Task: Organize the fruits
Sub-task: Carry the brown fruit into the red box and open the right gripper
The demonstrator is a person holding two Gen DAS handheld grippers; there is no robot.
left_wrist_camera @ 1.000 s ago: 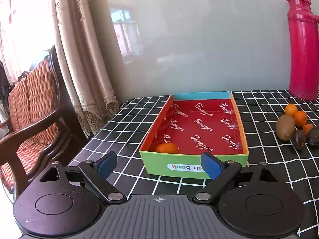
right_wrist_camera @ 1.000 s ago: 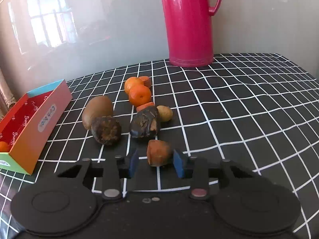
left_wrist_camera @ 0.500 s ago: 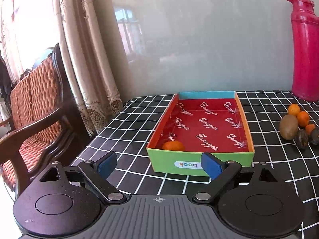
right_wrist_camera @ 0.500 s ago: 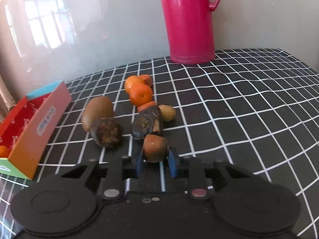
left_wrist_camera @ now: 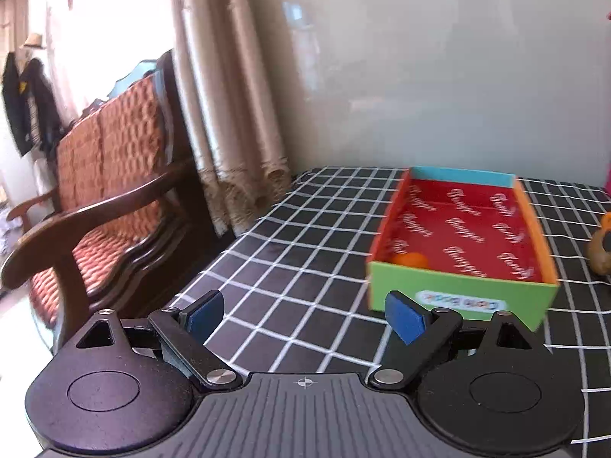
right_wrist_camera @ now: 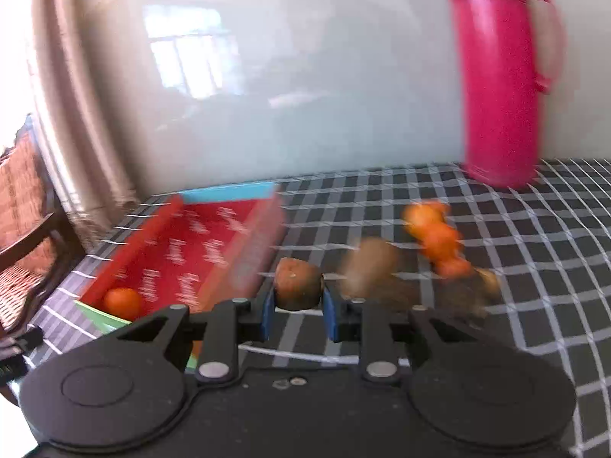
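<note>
My right gripper (right_wrist_camera: 297, 311) is shut on a small brownish-orange fruit (right_wrist_camera: 298, 283), held off the table just right of the box. The box (right_wrist_camera: 229, 263) has a red inside with one tangerine (right_wrist_camera: 122, 302) in its near corner. Blurred on the cloth to the right lie a kiwi (right_wrist_camera: 368, 267), several tangerines (right_wrist_camera: 439, 240) and darker fruits. My left gripper (left_wrist_camera: 305, 315) stands open with nothing between its fingers, left of the same box (left_wrist_camera: 458, 297), whose tangerine (left_wrist_camera: 410, 258) shows behind the green front wall. A kiwi (left_wrist_camera: 601, 255) peeks in at the right edge.
A tall pink thermos (right_wrist_camera: 500, 84) stands at the back right against the pale wall. The table wears a black cloth with a white grid (left_wrist_camera: 305, 252). A wooden armchair with an orange cushion (left_wrist_camera: 107, 191) and a curtain (left_wrist_camera: 225, 95) stand left of the table.
My right gripper closed on the brownish-orange fruit, lifted it and swung left toward the box. The left gripper shifted left, so the box now sits to its right.
</note>
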